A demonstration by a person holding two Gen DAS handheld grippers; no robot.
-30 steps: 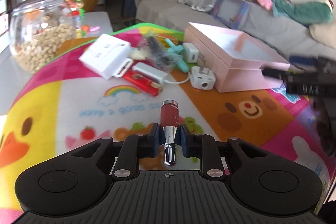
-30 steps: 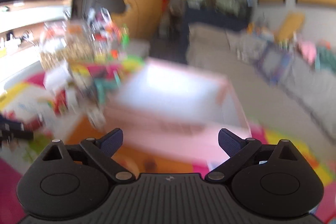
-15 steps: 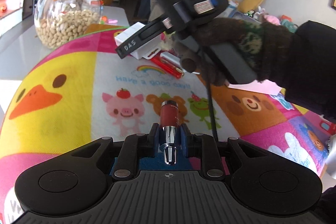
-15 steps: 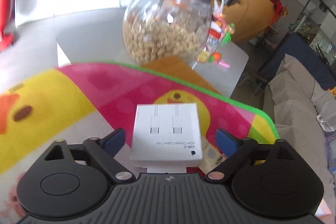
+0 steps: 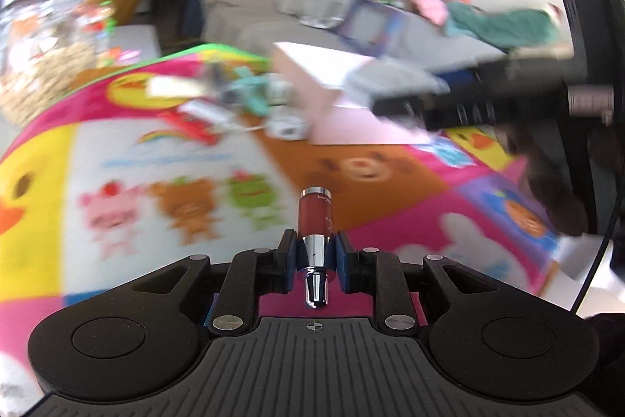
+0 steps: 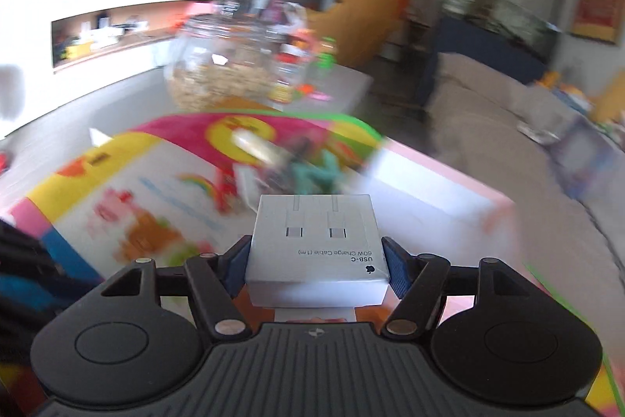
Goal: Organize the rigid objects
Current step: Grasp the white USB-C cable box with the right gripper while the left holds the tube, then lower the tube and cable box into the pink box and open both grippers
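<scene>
Your left gripper point(image 5: 315, 256) is clamped on the small red tube with the chrome cap point(image 5: 315, 221), the blue pads pinching the chrome neck so the red body sticks out forward, off the mat. Your right gripper point(image 6: 317, 260) has its fingers pressed against both sides of the flat white USB-C cable box point(image 6: 317, 245), held level with the printed face up and lifted clear of the colourful cartoon play mat point(image 6: 156, 182).

The step in hand looks like carrying both items to the open pink cardboard box point(image 6: 437, 186), which sits far and to the right on the mat, just beyond the white box in the right wrist view. Both views are smeared by motion, so slow down before you reach the rim. The white box is wide and its sides are smooth; keep it level and keep your squeeze steady so it does not slide out of the pads. Bring it over the pink box's opening, lower it in flat against a wall, and only then let go.

In the left wrist view your right hand's gripper crosses in from the right at the pink box, so hold the tube back until that side is clear. The loose clutter of teal and white pieces point(image 5: 269, 100) lies just left of the pink box; approach from above rather than sweeping through it.
</scene>
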